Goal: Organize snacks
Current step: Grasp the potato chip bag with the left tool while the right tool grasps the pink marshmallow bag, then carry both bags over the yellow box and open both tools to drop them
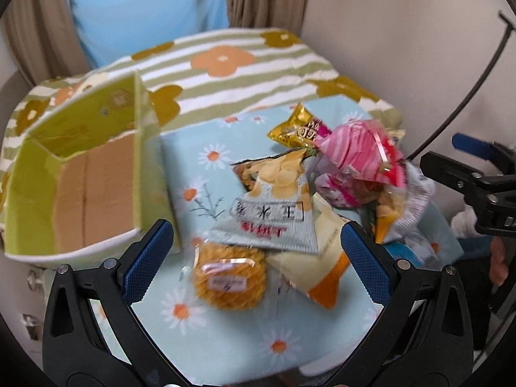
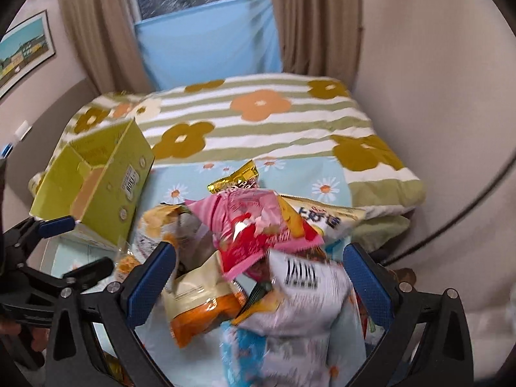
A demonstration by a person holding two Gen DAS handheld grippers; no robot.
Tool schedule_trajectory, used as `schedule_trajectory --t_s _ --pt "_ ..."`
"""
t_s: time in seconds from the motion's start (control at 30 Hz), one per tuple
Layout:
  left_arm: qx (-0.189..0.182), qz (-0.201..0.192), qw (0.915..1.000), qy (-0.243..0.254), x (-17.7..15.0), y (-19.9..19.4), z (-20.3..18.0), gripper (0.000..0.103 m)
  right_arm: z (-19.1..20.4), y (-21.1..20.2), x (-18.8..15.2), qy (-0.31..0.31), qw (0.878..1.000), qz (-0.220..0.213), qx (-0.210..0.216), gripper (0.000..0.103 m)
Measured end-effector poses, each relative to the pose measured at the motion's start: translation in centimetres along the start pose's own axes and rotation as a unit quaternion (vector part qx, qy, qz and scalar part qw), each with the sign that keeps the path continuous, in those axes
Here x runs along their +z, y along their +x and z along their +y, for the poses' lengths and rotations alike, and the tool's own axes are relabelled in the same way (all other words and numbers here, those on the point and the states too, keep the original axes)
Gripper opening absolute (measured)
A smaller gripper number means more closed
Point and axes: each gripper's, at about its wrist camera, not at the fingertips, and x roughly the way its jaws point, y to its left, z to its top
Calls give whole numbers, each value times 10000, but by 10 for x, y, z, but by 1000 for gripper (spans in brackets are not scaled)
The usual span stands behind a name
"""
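**Op:** Nearest on my left wrist view, the left gripper [image 1: 254, 245] hangs spread wide with nothing between the blue pads, right above the round golden pastry [image 1: 229, 280] in its clear wrapper.

**Spotter:** Risk there?

**Op:** That wrapper looks slick, and the grey chip bag [image 1: 274, 213] overlaps its far edge. If I close now I judge I could pinch both, or drag the yellow-orange pouch [image 1: 319, 267] lying just beside it. The picture is smeared too, so my aim is soft.

**Spotter:** And the box?

**Op:** Green carton [image 1: 87, 180] sits to the left on the daisy cloth [image 1: 206, 351], flaps up, and I see only bare brown cardboard inside. No snack in it that I can see. The gold packet [image 1: 298, 129] and pink bag [image 1: 358, 154] top the heap further back.

**Spotter:** Switch views.

**Op:** Right wrist view: the right gripper [image 2: 258, 277] is also wide apart and empty, straddling the white barcode bag [image 2: 303, 293] with the pouch [image 2: 203, 306] by the left pad. The pink bag [image 2: 258, 225] leans on the top of the pile, so a grab could topple it off the edge of the cloth.

**Spotter:** Carton from here?

**Op:** Far left, carton [image 2: 103, 187] open; its floor is mostly hidden, so I can't confirm contents from this side.
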Motion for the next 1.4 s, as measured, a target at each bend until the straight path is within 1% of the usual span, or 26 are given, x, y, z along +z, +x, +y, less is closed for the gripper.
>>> schedule_trajectory --t_s 0.13,0.27,0.4,0.5,0.57,0.63,0.67,0.73,0.83,0.9,1.0,1.1,1.23,1.3,1.4 --pt "-37 327 9994 -83 13 41 -5 102 -7 40 14 -305 9984 419 246 103" --pt "-154 719 9971 -183 18 76 -8 102 -13 71 22 -406 9945 756 593 103" --pt "-92 876 9960 -167 19 95 -9 101 -14 94 27 -541 9906 1006 759 103" --pt "-142 1002 9945 -262 21 106 -6 90 -13 105 29 -575 9876 1129 922 103" --pt "-120 1042 9940 -311 22 111 -5 80 -11 110 30 -635 9858 1197 995 103" --pt "-142 1062 9936 -366 23 113 -2 75 -10 114 31 -710 9842 1242 1044 103" --pt "-171 1059 9934 -408 23 114 -1 70 -9 115 32 -735 9837 1254 1061 103" --pt "-199 1049 9932 -455 23 114 2 68 -9 117 32 -770 9825 1285 1107 102" --pt "-190 1023 9934 -490 22 112 2 64 -8 121 32 -815 9807 1348 1160 96" --pt "-106 1011 9936 -490 21 110 1 63 -7 121 32 -859 9801 1347 1181 89" --pt "0 991 9936 -546 20 105 2 61 -6 120 32 -904 9794 1339 1214 82" --pt "71 911 9941 -584 21 96 5 61 -7 115 34 -881 9804 1221 1270 80" --pt "118 716 9956 -586 29 74 9 61 -6 98 42 -818 9825 979 1354 79" --pt "128 574 9966 -582 34 58 13 61 -4 86 48 -749 9839 842 1388 79" --pt "126 278 9977 -598 43 29 22 61 2 65 61 -705 9873 611 1282 79"
